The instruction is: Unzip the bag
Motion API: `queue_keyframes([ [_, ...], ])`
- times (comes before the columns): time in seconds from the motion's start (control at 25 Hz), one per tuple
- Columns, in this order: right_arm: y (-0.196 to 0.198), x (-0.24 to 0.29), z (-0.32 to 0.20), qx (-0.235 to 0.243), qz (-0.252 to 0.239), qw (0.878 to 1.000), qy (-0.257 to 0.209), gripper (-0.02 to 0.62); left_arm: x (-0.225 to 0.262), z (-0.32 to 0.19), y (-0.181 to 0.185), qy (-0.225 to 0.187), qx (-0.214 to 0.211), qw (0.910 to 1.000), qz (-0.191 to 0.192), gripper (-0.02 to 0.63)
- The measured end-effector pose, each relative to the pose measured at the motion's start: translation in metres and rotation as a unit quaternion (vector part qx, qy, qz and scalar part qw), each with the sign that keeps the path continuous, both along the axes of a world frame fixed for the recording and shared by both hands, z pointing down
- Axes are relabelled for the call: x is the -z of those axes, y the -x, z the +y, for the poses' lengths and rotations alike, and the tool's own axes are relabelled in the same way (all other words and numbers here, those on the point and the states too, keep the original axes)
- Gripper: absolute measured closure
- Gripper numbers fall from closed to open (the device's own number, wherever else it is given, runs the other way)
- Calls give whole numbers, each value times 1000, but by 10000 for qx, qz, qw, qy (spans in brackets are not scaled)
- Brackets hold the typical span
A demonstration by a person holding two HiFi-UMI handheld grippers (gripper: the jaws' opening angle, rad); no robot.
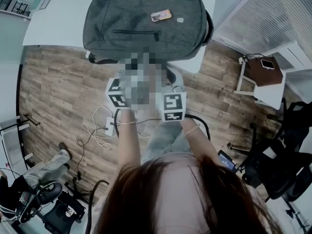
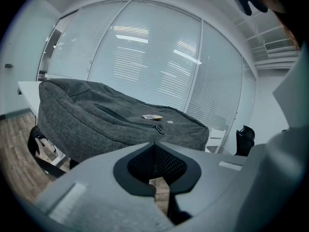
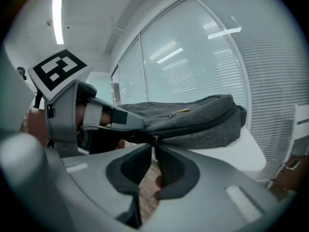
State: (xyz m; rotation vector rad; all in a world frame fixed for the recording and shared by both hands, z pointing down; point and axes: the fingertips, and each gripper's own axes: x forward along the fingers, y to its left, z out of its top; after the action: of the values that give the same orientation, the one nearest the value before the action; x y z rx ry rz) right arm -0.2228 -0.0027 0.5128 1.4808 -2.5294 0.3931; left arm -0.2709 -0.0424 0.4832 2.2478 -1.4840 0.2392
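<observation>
A grey backpack [image 1: 146, 23] lies flat on a white table [image 1: 53, 23], with its front pocket zipper [image 1: 136, 32] closed and a small card [image 1: 161, 15] on top. I hold both grippers side by side just before the bag's near edge; a mosaic patch hides their tips in the head view. The left gripper [image 2: 154, 144] is shut with nothing between its jaws, and the backpack [image 2: 96, 124] fills the view beyond it. The right gripper [image 3: 154, 144] looks shut too. The side zipper's pull [image 3: 155, 137] sits right above its tips; whether they touch it I cannot tell.
A side table [image 1: 265, 74] with a brown top stands at the right, and black office chairs [image 1: 278, 165] stand lower right. Cables and a power strip [image 1: 105, 126] lie on the wooden floor under my arms. A seated person's leg [image 1: 48, 165] shows at lower left.
</observation>
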Motion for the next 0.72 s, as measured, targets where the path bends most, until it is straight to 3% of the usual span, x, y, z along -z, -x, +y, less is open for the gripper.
queue_keyframes([
  [0.08, -2, 0, -2, -92, 39, 9999, -26, 580, 0, 0, 0, -10, 8, 10000, -5, 598],
  [0.72, -14, -1, 10, -42, 1021, 9945, -225, 586, -2, 0, -2, 60, 142, 9996, -251, 598],
])
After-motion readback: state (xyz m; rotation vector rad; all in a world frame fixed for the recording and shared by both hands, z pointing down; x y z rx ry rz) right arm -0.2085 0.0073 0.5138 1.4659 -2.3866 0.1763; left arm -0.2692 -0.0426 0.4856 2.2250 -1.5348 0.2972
